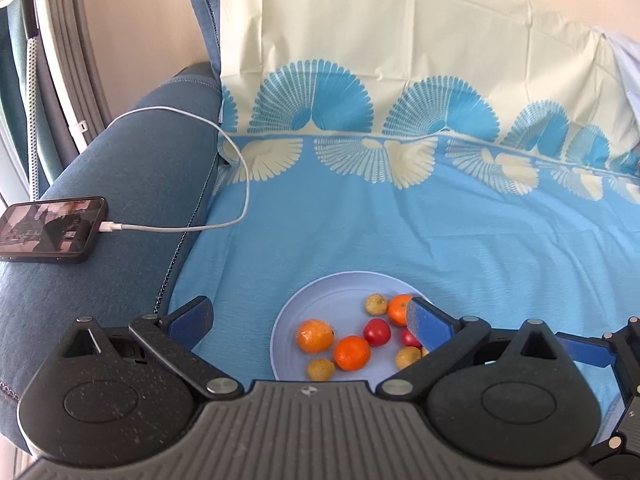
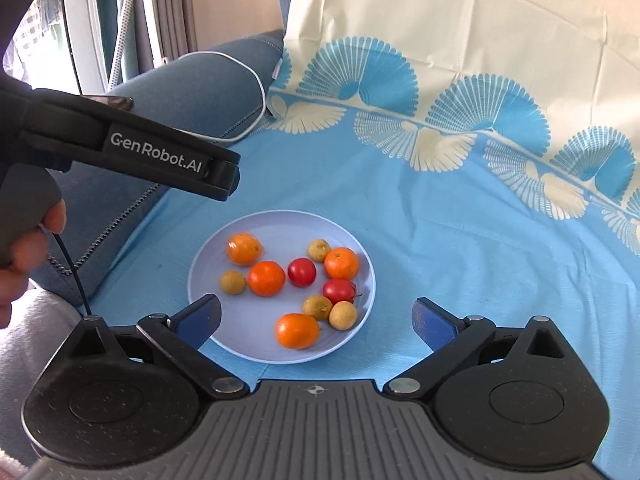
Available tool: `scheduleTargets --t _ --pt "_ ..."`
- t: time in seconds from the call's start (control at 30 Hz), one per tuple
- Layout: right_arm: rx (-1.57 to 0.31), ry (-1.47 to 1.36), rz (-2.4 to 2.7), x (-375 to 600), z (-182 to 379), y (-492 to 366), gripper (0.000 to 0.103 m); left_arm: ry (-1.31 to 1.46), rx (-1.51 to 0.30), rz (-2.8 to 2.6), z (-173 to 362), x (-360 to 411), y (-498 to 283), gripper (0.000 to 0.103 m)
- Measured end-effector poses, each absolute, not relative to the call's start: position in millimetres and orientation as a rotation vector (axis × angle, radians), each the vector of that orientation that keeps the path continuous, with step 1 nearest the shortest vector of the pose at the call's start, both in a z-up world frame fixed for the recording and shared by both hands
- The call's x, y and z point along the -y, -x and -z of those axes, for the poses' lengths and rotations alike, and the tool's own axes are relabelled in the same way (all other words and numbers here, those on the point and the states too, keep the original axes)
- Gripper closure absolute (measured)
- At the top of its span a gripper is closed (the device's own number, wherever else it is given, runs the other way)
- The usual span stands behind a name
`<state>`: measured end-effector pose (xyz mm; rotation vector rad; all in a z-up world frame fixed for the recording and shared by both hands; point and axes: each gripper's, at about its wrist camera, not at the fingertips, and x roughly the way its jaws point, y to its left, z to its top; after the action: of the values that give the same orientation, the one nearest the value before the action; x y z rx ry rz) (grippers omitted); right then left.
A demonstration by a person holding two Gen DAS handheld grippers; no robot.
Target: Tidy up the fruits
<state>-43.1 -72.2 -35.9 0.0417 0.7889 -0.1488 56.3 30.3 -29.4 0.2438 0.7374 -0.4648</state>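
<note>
A pale blue plate (image 2: 224, 264) lies on the blue cloth and holds several fruits: oranges (image 2: 266, 278), red tomatoes (image 2: 301, 271) and small tan longans (image 2: 233, 282). It also shows in the left wrist view (image 1: 320, 296), with an orange (image 1: 352, 353) and a tomato (image 1: 376, 332). My right gripper (image 2: 316, 320) is open and empty, jaws spread just above the plate's near edge. My left gripper (image 1: 308, 320) is open and empty, above the plate's near left side; its right finger hides part of the fruit.
A phone (image 1: 52, 230) on a white charging cable (image 1: 236, 184) lies on the blue sofa arm at the left. A cream and blue patterned cloth (image 2: 440, 80) covers the sofa back. The left gripper's body (image 2: 132, 148) crosses the upper left of the right wrist view.
</note>
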Motion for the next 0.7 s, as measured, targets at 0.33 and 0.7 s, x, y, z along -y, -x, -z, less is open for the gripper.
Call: scheduleTargets --t 0.33,0.7 --pt "-0.803 -0.021 0.18 59.8 26.8 66.0 0.002 -0.272 -0.561 0.528 8.5 -38.1 -35.4 0.0" --pt "-0.852 0.05 0.187 40.5 23.9 56.9 0.002 -0.443 -0.156 0.249 -12.3 -52.6 -87.1 0.0"
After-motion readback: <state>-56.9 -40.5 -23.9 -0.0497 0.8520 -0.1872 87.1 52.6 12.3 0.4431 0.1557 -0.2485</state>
